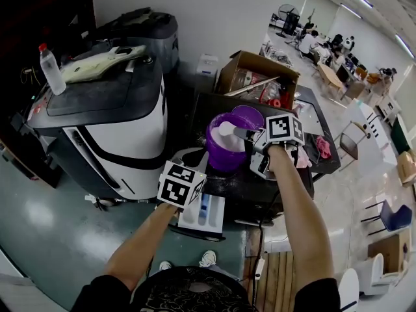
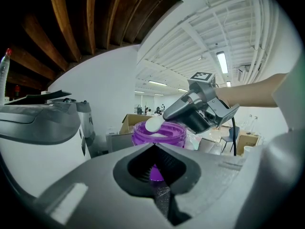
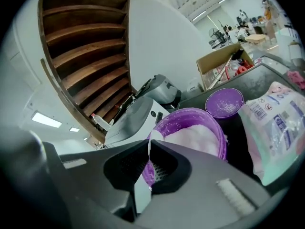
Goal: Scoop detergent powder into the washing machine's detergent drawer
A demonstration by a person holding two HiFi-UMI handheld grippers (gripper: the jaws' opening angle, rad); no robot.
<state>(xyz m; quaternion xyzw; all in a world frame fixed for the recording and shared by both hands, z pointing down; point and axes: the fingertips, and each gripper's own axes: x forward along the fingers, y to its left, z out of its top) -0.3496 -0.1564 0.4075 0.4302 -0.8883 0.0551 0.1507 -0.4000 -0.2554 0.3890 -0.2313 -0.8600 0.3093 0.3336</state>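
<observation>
A purple tub point(image 1: 226, 153) of white powder stands on a dark table beside the washing machine point(image 1: 110, 129). My right gripper point(image 1: 247, 135) is over the tub, shut on the handle of a white scoop point(image 1: 227, 130) whose bowl sits above the powder. In the right gripper view the scoop handle point(image 3: 141, 194) runs between the closed jaws of the right gripper point(image 3: 148, 144), with the tub point(image 3: 190, 137) just beyond. My left gripper point(image 1: 188, 164) hovers above the open detergent drawer point(image 1: 203, 213), shut on nothing. The left gripper view shows the scoop point(image 2: 153, 124) at the tub's rim point(image 2: 162, 133).
The tub's purple lid point(image 1: 249, 117) lies behind it, and a detergent bag point(image 3: 276, 128) is to its right. An open cardboard box point(image 1: 257, 77) stands farther back. A water bottle point(image 1: 51, 69) rests on the machine's top. People sit at desks in the far room.
</observation>
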